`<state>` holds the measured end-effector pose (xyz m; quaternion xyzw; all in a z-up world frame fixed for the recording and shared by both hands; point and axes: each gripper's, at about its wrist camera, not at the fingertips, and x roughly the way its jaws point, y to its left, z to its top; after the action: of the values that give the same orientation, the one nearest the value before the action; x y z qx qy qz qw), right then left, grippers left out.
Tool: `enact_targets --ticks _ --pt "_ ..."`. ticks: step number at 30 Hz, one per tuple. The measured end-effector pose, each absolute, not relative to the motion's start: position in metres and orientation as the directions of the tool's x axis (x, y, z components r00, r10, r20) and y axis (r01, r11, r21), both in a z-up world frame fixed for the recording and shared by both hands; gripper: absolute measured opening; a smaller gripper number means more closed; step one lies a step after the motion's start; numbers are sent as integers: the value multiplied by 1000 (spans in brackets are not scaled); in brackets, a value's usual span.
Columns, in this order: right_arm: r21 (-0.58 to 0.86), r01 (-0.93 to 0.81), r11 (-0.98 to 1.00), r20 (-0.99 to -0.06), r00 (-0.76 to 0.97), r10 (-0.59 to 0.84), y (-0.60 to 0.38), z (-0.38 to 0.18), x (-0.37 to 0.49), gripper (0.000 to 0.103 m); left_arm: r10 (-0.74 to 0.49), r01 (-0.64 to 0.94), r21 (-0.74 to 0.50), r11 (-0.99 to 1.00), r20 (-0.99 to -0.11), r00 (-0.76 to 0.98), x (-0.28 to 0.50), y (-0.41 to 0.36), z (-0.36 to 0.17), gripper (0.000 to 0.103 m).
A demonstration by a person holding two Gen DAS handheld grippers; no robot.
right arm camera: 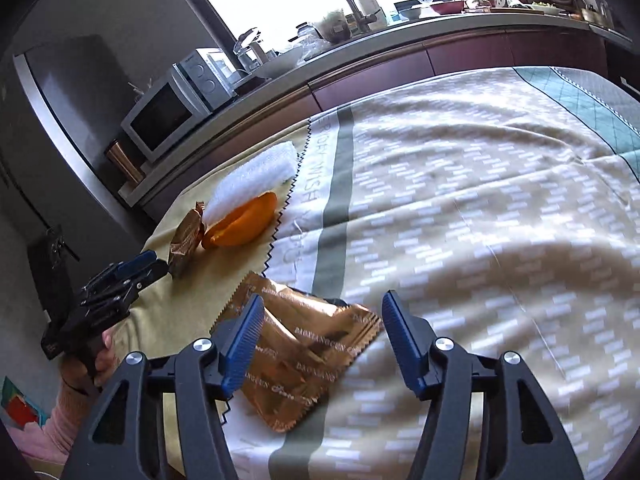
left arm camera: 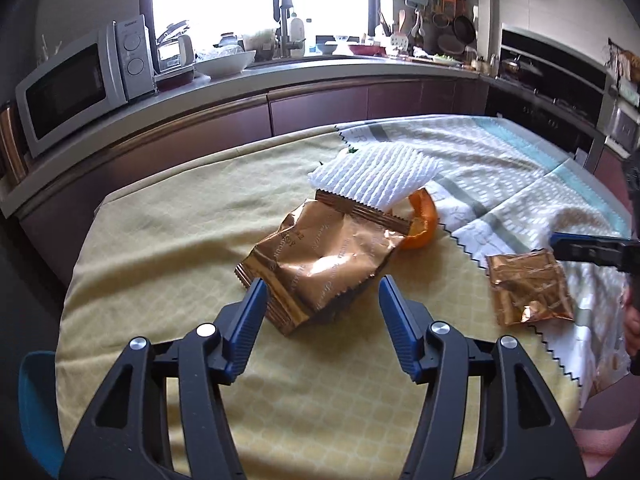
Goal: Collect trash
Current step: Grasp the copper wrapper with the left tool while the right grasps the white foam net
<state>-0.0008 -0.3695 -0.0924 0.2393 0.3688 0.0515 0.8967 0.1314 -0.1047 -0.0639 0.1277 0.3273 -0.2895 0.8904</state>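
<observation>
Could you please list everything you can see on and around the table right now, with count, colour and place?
snack wrappers: 2, copper foil; larger wrapper on the yellow cloth, smaller wrapper on the edge of the patterned cloth
orange peel: 1, orange, behind the larger wrapper
foam fruit net: 1, white, lying over the peel
yellow cloth: 1, left part of the table
patterned cloth: 1, beige, white, grey-green stripe, right part
microwave: 1, white, counter at left
bowl: 1, white, counter beside the microwave
tap: 1, metal, by the window
left hand-held gripper: black, blue pads, open before the larger wrapper
right hand-held gripper: same, open over the smaller wrapper
</observation>
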Motion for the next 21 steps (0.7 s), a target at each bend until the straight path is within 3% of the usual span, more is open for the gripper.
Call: enact_targets --ticks 5,10,15,17,21 --pt "460 65 886 -631 726 274 -365 -95 -6 69 -410 609 69 790 -678 610 138 -116 -66 55" --pt "388 29 921 -640 728 247 -345 -95 -3 68 -405 604 38 796 -708 578 147 -116 -72 24" --pt "310 30 950 -660 726 192 -333 -95 0 55 -420 594 -5 804 -712 563 151 -110 -74 8" --pt "305 30 952 -664 723 190 -332 -95 2 41 -428 595 -10 804 -704 566 148 -108 -72 5" --pt "350 -1 937 -657 712 246 -332 -94 4 37 -456 609 -23 793 -684 569 140 -105 -66 1"
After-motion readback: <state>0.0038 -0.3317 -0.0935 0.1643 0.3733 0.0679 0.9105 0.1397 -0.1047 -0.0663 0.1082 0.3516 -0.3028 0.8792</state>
